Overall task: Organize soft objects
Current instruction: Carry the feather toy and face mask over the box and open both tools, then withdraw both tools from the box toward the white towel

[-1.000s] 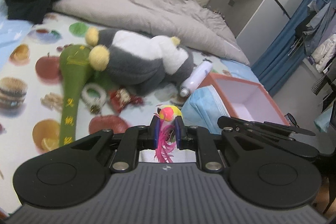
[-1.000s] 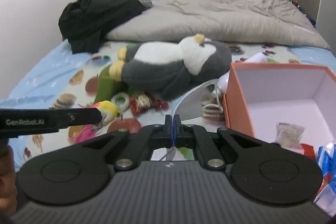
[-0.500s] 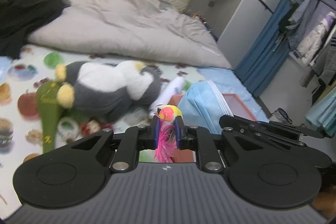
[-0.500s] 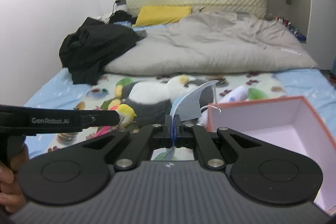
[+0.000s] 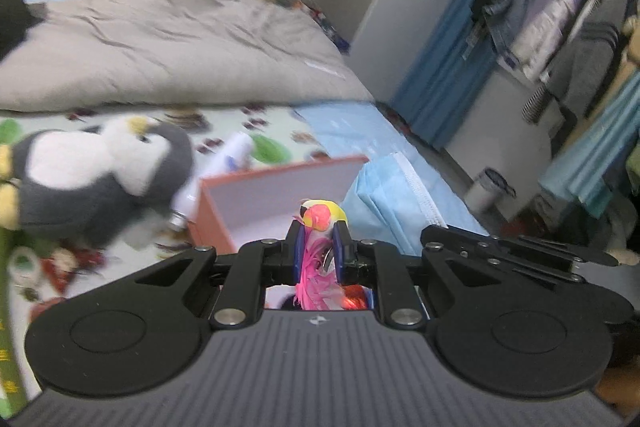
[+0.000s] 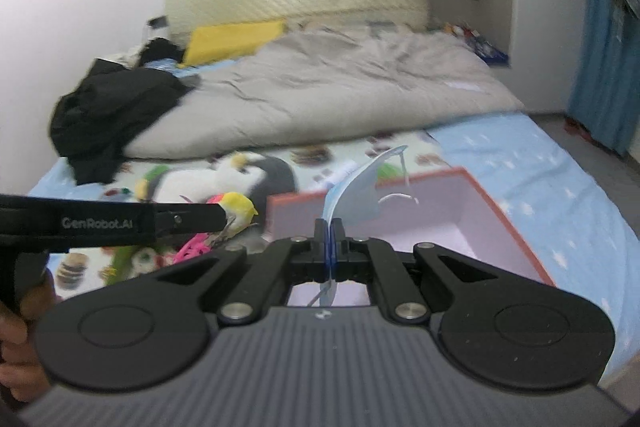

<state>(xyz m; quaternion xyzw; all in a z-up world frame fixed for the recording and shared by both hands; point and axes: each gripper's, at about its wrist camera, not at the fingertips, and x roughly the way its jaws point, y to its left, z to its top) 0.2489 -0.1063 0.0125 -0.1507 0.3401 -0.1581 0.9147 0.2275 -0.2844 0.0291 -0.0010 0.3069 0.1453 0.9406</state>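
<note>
My left gripper (image 5: 318, 227) is shut on a small toy bird (image 5: 322, 217) with a yellow and pink head and pink feathers; it also shows in the right wrist view (image 6: 236, 209). My right gripper (image 6: 330, 227) is shut on a light blue face mask (image 6: 360, 187), also seen in the left wrist view (image 5: 394, 199). Both are held above an open orange box (image 6: 472, 223) with a pale inside, seen too in the left wrist view (image 5: 276, 187). A grey and white plush penguin (image 5: 96, 171) lies on the bed left of the box.
The bed has a fruit-print sheet (image 6: 316, 153), a grey duvet (image 6: 328, 95), a black clothes pile (image 6: 108, 111) and a yellow pillow (image 6: 232, 37). A white spray bottle (image 5: 216, 179) lies between penguin and box. A green plush item (image 5: 8, 307) and small trinkets lie at the left.
Both grippers have risen and moved right with their loads. The box now sits directly beneath them, and the penguin has shifted to the left of the view.
</note>
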